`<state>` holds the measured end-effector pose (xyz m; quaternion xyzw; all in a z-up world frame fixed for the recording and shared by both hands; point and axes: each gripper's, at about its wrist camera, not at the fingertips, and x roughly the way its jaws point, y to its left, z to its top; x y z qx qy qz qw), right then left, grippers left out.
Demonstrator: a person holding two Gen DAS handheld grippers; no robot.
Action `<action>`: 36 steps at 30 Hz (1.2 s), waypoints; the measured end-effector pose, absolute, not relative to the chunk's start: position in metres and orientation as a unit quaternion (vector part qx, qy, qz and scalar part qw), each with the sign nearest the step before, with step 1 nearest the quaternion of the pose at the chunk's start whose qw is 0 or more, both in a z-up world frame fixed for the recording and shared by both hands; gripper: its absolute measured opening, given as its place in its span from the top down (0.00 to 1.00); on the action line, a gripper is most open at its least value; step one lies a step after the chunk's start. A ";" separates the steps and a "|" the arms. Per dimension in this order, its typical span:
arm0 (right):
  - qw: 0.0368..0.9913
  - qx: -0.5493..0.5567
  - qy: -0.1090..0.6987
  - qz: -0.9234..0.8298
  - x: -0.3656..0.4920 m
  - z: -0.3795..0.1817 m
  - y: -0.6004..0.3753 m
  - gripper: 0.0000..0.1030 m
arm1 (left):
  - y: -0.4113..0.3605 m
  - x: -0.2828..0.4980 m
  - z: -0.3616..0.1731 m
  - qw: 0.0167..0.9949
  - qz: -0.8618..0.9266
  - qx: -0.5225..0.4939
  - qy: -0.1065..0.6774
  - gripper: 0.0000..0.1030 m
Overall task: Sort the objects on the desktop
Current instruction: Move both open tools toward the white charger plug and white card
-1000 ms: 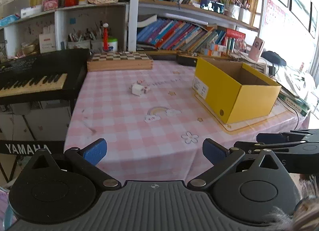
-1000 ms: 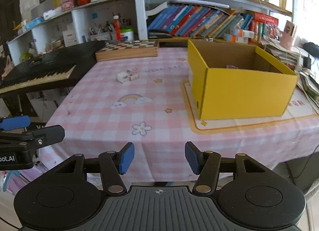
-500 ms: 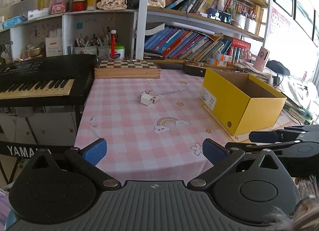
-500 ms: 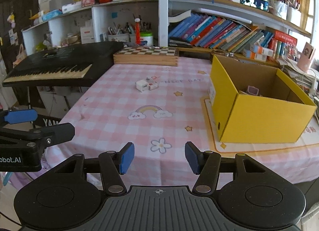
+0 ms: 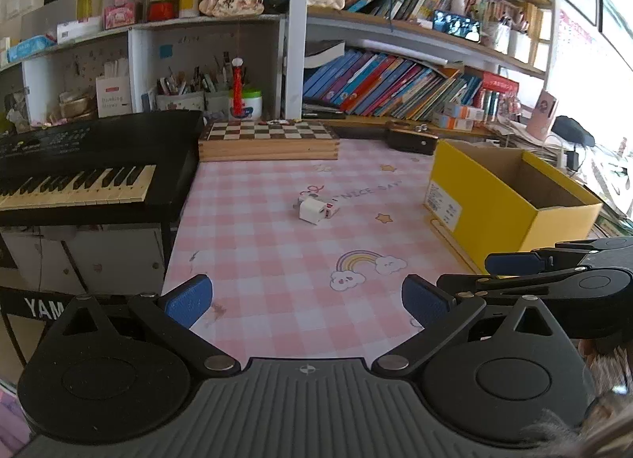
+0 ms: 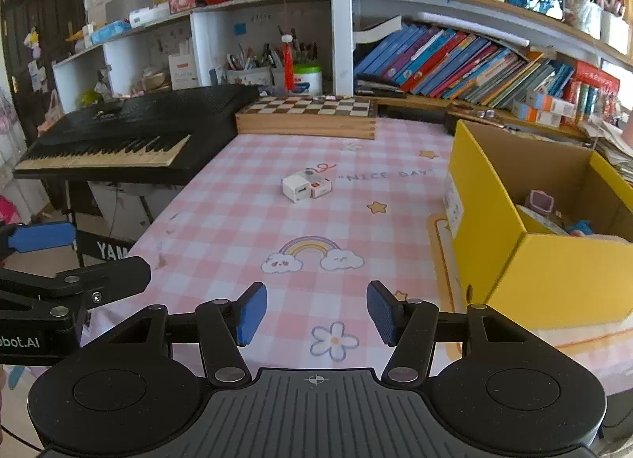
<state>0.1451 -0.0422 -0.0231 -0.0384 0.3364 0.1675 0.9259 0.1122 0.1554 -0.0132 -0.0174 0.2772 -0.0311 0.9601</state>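
A small white charger block [image 6: 297, 189] lay on the pink checked counter [image 6: 245, 220], touching a smaller white item with a red mark [image 6: 319, 187] on its right. Both sat near the middle of the cloth, just beside the printed words "NICE DAY" and beyond the printed rainbow [image 6: 311, 254]. They were well apart from both grippers.

To the right stood an open yellow cardboard box [image 6: 554, 280] on a mat with an orange border [image 6: 439, 256]. Inside it a small pink item [image 6: 541, 201] and a blue one [image 6: 578, 227] were partly visible; further contents could not be made out.

The right gripper [image 6: 316, 311] was held above the near edge of the counter, its jaws partly spread with nothing between them. The left gripper [image 5: 306, 299] was held alongside it, over the near left part of the cloth, jaws spread wider and likewise empty.

At the far edge lay a wooden chessboard case [image 5: 269, 139]. A black keyboard [image 5: 91, 165] stood on the left, and cluttered bookshelves [image 5: 395, 78] lined the wall behind.
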 end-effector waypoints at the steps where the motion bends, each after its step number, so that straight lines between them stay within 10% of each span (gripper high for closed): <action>1: 0.925 -0.039 0.337 0.169 0.149 -0.024 -0.042 0.45 | 0.155 0.117 -0.014 0.960 -0.030 -0.018 0.279 0.00; 36: 0.919 -0.039 0.340 0.196 0.325 -0.024 -0.041 0.45 | 0.136 0.283 -0.045 0.940 0.022 -0.048 0.337 0.07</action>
